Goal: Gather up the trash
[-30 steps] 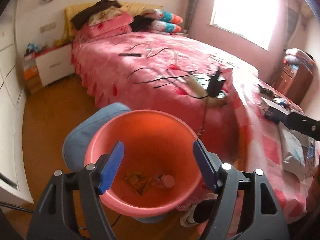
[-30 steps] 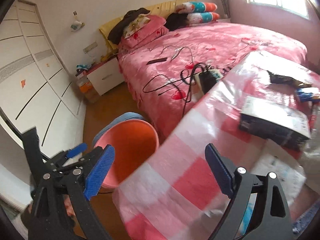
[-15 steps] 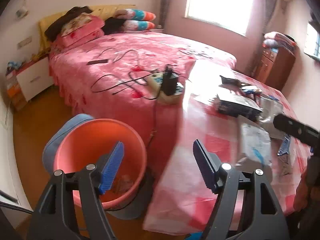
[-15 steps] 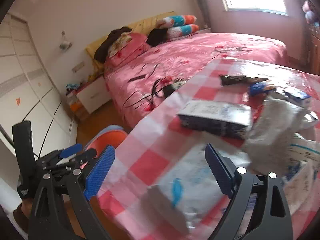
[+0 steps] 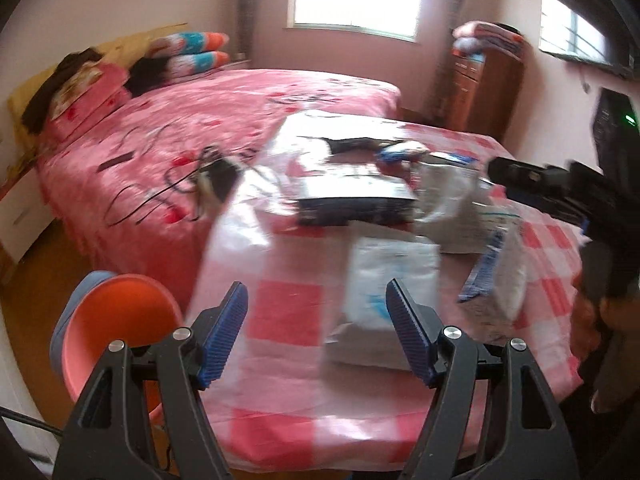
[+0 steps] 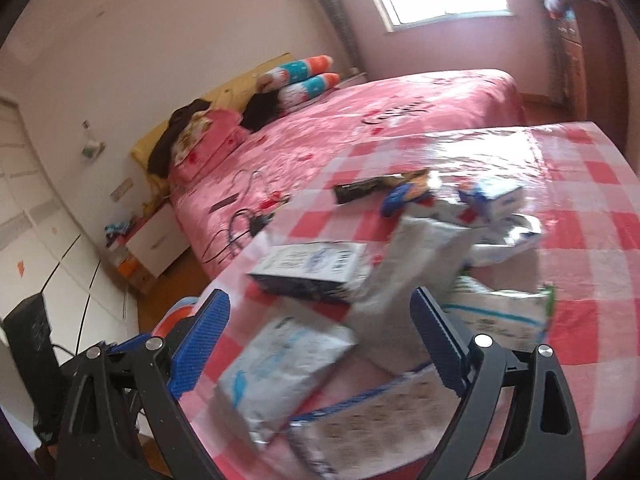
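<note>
A table with a pink checked cloth (image 5: 288, 312) (image 6: 600, 208) carries several pieces of trash. A white and blue packet (image 5: 384, 292) (image 6: 280, 364) lies nearest. A dark box (image 5: 356, 200) (image 6: 312, 268), a crumpled silver bag (image 5: 448, 200) (image 6: 424, 256) and small cartons (image 6: 492, 200) lie behind. My left gripper (image 5: 316, 336) is open and empty above the table's near edge. My right gripper (image 6: 320, 348) is open and empty over the packet. The orange bin (image 5: 120, 324) (image 6: 172, 320) stands on the floor at the left.
A bed with a pink cover (image 5: 224, 120) (image 6: 360, 128) holds cables and a power strip (image 5: 212, 180). A white nightstand (image 6: 156, 236) stands by the bed. A wooden cabinet (image 5: 484, 92) is at the far right. The right gripper's body (image 5: 560, 192) shows at the right.
Both views have swung right, away from the orange bin and onto the table. The trash on the cloth is now closer and in front of both open grippers.
</note>
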A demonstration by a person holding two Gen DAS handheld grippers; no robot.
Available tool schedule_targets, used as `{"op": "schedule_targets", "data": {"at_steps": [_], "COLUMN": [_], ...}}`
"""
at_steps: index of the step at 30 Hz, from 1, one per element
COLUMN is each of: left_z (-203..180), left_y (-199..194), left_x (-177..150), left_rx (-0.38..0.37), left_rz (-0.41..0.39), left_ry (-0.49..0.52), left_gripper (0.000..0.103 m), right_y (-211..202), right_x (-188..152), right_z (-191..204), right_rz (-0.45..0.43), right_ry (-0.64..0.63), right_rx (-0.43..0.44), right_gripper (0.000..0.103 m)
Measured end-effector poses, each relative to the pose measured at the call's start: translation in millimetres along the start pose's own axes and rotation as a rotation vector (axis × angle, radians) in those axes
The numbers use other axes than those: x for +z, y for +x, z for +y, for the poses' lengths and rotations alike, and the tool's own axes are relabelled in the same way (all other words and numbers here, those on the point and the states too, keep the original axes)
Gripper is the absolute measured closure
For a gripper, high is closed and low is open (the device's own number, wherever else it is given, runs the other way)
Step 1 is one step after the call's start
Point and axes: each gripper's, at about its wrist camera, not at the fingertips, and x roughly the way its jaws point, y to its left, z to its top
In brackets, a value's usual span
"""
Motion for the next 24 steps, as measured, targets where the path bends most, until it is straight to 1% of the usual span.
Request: {"op": "schedule_targets", "data": {"at_steps": [3, 9, 19, 24], "left_z": [-22, -66, -119, -144], "left_y": [1, 9, 28, 40], "left_x": [4, 10, 10, 9], "left_rx": [-0.043, -0.115, -0.199, -0.231], "left_rz": [0.006, 0.036, 0.095, 0.138], "left_ry": [0.044, 0.136, 0.244, 0.315], "left_gripper": [0.031, 0.031, 0.031, 0.031], "right_y": [-5, -17, -33, -35], "right_x": [3, 8, 12, 11], "right_z": [-19, -54, -111, -130], "right_rz": [-0.010, -0.025, -0.040, -0.026], "right_ry": [0.018, 0.061, 0.156, 0.162], "right_rx": [-0.039, -0.085, -0.142, -0.164], "right_gripper": [0.012, 0.012, 0.012, 0.012]}}
